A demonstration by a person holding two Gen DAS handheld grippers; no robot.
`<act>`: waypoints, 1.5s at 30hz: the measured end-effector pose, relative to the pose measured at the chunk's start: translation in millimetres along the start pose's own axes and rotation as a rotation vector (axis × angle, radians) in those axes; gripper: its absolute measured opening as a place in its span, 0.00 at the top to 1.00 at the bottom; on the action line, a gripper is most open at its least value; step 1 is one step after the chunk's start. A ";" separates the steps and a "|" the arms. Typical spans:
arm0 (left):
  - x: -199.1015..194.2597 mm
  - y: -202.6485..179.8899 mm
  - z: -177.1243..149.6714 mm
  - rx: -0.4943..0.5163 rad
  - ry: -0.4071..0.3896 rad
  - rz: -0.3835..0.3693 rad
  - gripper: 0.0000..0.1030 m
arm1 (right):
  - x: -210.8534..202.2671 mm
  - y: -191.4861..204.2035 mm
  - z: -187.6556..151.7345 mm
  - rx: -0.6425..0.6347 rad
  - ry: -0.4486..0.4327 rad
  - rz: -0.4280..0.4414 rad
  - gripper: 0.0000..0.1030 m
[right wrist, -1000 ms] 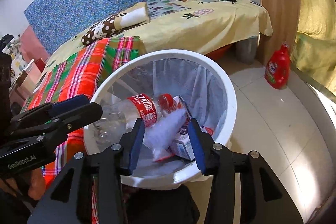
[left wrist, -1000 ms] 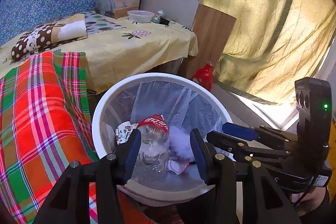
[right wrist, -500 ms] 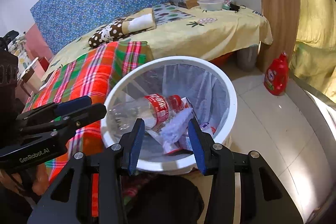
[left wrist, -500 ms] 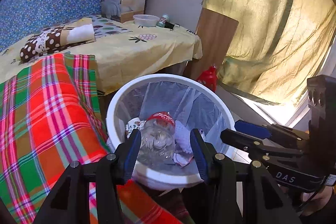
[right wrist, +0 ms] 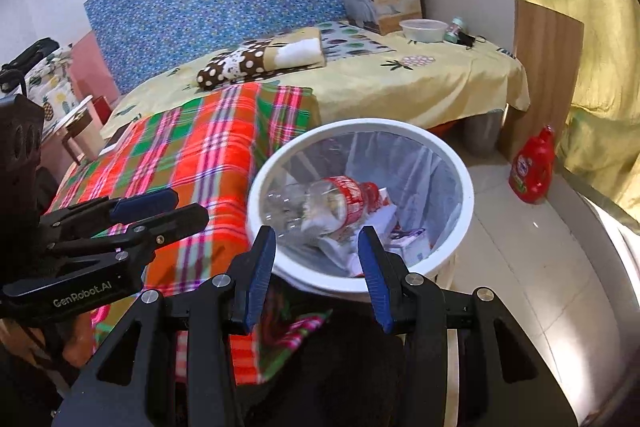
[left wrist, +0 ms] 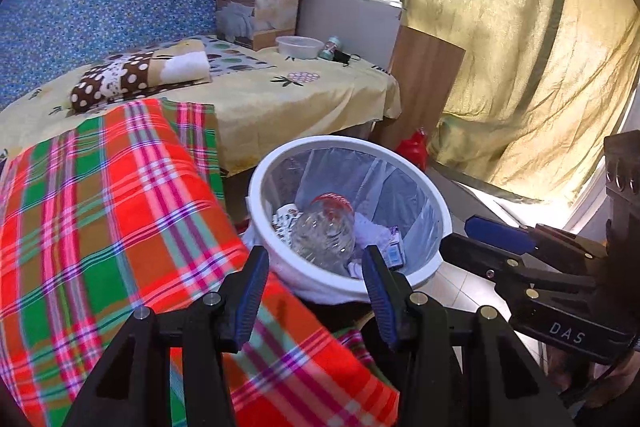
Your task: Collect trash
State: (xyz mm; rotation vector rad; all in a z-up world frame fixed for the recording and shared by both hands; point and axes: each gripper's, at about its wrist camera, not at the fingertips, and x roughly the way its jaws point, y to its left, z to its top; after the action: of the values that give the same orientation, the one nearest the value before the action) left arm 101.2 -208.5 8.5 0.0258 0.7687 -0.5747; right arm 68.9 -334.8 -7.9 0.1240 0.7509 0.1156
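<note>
I see a plaid blanket at nine o'clock on the bed. A cardboard box sits at twelve. A red detergent bottle stands at three.

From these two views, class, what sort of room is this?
Most likely a bedroom: a bed with a folded plaid blanket and pillow, a curtain, and a lined bin beside the bed.

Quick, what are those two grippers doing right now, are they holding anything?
Left gripper: open, holding nothing, above the near rim of the white trash bin.
Right gripper: open, holding nothing.
</note>
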 end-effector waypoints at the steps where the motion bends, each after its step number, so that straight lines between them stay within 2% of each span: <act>1: -3.6 1.1 -1.5 -0.002 -0.003 0.005 0.53 | -1.1 2.7 -1.3 -0.005 -0.001 0.001 0.56; 12: -43.8 8.9 -23.3 -0.011 -0.033 0.071 0.53 | -26.6 34.1 -13.3 -0.077 -0.040 -0.001 0.56; 22: -67.3 12.3 -41.8 -0.013 -0.038 0.097 0.53 | -33.8 44.4 -21.8 -0.090 -0.047 0.001 0.56; 45: -77.8 14.4 -46.1 -0.023 -0.042 0.116 0.53 | -38.9 51.1 -26.9 -0.094 -0.045 0.005 0.56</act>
State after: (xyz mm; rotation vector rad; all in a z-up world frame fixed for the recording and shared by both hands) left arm 33.8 -148.4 23.9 0.0368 0.7275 -0.4548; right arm 19.2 -288.3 6.6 0.0393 0.6986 0.1516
